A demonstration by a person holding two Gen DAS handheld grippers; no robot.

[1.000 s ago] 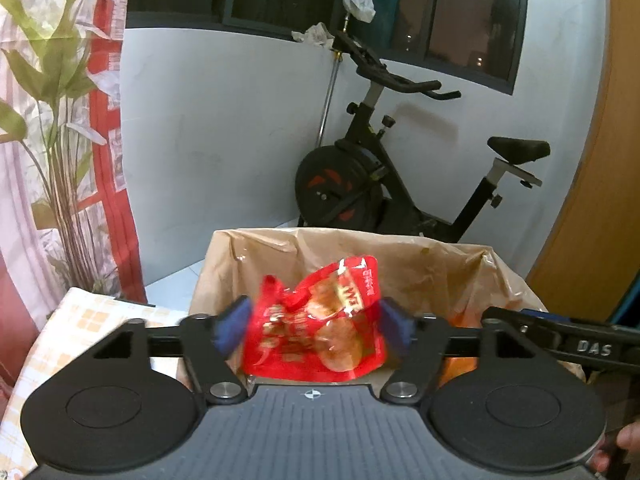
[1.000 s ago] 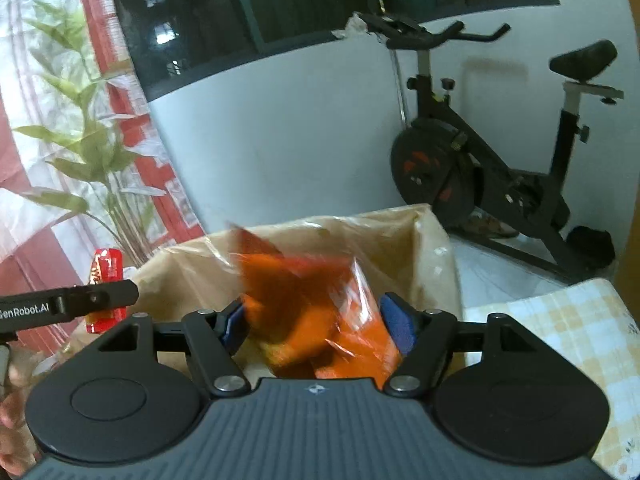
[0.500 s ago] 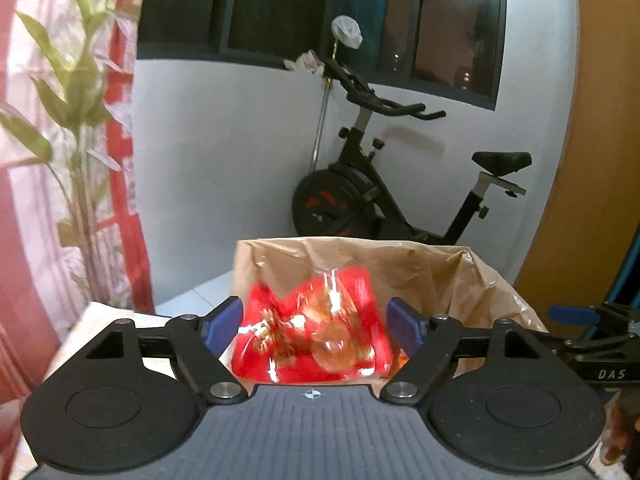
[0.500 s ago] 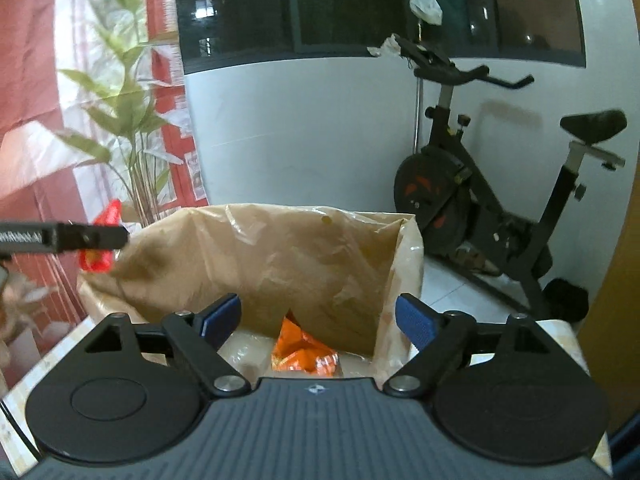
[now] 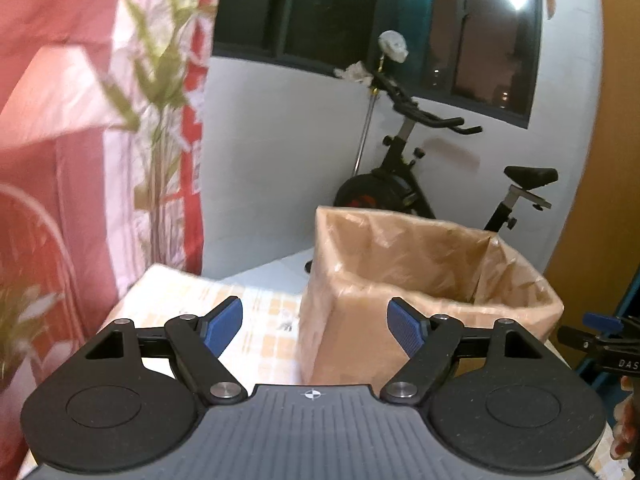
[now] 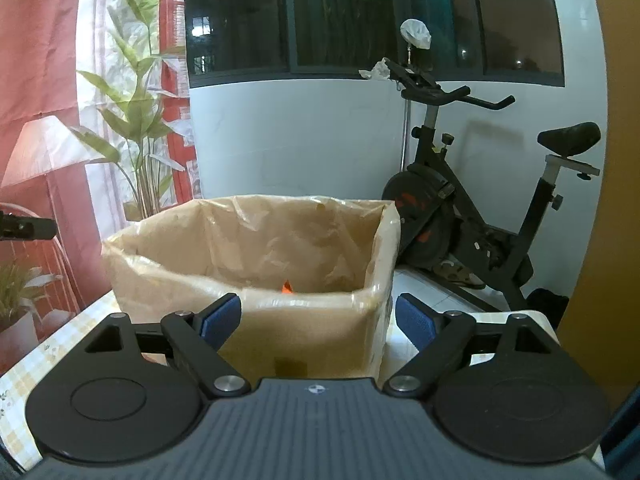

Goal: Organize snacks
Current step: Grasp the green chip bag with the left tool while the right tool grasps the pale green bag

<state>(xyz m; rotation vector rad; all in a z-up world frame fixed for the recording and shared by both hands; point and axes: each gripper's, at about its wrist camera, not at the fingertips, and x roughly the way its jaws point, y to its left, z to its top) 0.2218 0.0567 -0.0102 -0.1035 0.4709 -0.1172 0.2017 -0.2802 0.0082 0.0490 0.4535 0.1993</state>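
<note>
A cardboard box [image 5: 400,248] lined with clear plastic stands on the checked tablecloth [image 5: 256,312]. My left gripper [image 5: 314,326] is open and empty, drawn back in front of the box's left corner. My right gripper [image 6: 316,320] is open too, with nothing between its blue pads, facing the box [image 6: 304,332] from the near side. Only an orange tip of a snack packet [image 6: 286,287] shows over the near rim inside the box. The red packet is hidden. One finger of the other gripper [image 6: 28,228] pokes in from the left edge.
An exercise bike [image 6: 460,216] stands on the floor behind the table by the white wall. A red and white curtain with printed leaves [image 5: 80,160] hangs at the left. The right gripper's finger [image 5: 600,338] and a hand [image 5: 628,420] show at the right edge.
The orange packet dropped from my right jaws into the box, then the red packet left my left jaws. Both grippers pulled back from the box, the left one swinging leftward.
</note>
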